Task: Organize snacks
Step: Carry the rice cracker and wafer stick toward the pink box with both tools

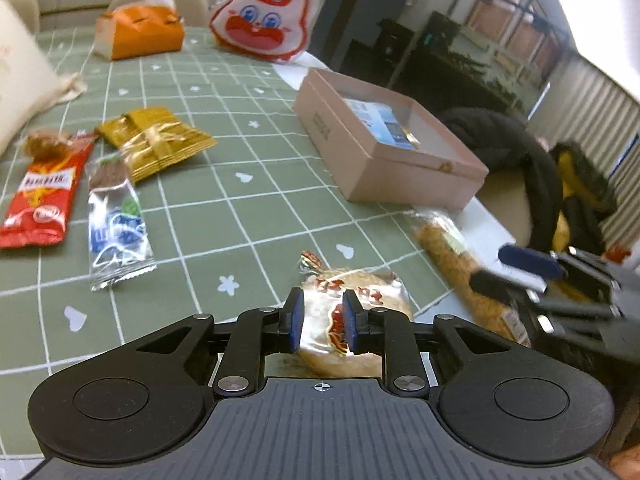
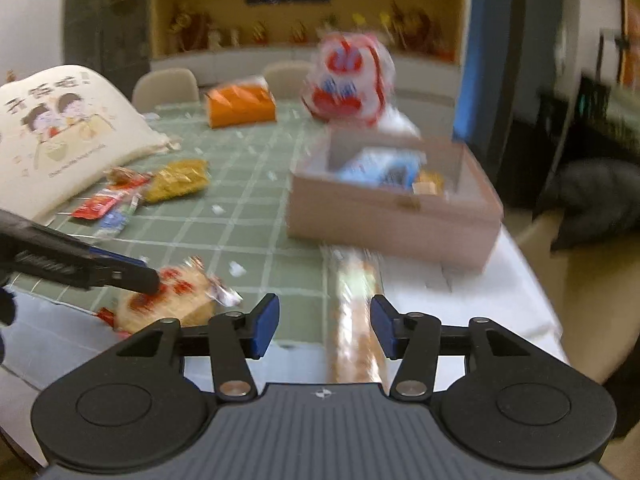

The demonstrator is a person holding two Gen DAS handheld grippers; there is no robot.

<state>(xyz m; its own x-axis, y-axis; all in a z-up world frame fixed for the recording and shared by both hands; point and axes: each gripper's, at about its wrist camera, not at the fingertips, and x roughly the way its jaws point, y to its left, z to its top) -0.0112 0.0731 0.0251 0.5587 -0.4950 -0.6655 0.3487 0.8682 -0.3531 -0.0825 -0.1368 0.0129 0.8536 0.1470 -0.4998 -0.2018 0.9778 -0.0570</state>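
Close in, the left gripper (image 1: 320, 322) has its blue pads nearly together on the silvery wrapper of a round cracker pack (image 1: 352, 320), which lies at the near edge of the green checked cloth (image 1: 248, 216); the pinch looks meant to lift it toward the box. Just to its right, the right gripper (image 2: 325, 326) stands about half open, its jaws apart with a long clear-wrapped biscuit sleeve (image 2: 356, 320) lying between them but not pressed, so it holds nothing; its view is blurred. The sleeve runs along the cloth's edge toward the box, probably next in line. Farther left on the cloth lie the loose snacks: a blue-and-silver bar (image 1: 116, 232), a red packet (image 1: 40, 200) and a gold packet (image 1: 156, 144), spread apart so each can be taken singly. Beyond the sleeve sits the open pink box (image 1: 360, 160), with a blue-and-white pack (image 1: 380, 120) already inside, so sorting seems partly done. At the far end stand an orange pack (image 1: 140, 32) and a rabbit-face bag (image 1: 264, 12).
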